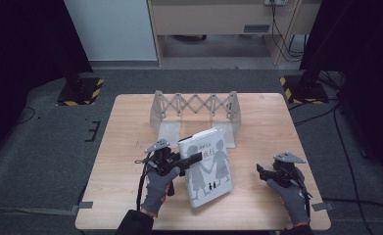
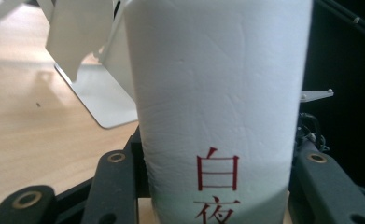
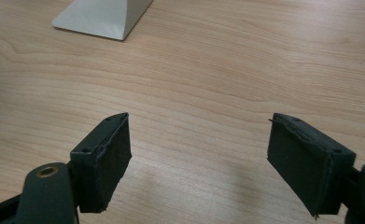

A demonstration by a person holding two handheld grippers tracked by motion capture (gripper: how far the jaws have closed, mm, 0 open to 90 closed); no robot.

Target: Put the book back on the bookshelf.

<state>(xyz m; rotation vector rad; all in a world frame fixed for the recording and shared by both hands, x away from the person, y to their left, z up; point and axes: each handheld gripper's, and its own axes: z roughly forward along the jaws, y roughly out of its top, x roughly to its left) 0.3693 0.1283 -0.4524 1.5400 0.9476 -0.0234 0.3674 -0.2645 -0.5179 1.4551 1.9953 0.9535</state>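
A thick white book (image 1: 206, 166) with grey figures and red characters on its cover is tilted up off the wooden table (image 1: 130, 122). My left gripper (image 1: 191, 159) is shut on its spine side, and in the left gripper view the white spine (image 2: 217, 93) with red characters stands between the two black jaws. Behind it stands a grey expandable bookend rack (image 1: 194, 110). My right gripper (image 1: 261, 172) hovers open at the table's right front, its pads (image 3: 110, 158) wide apart over bare wood with nothing between them.
The rack's flat metal foot (image 2: 103, 100) lies on the table just past the book, and one corner of it (image 3: 103, 18) shows ahead of the right gripper. Dark stands with yellow-black bases (image 1: 81, 90) flank the table's far corners.
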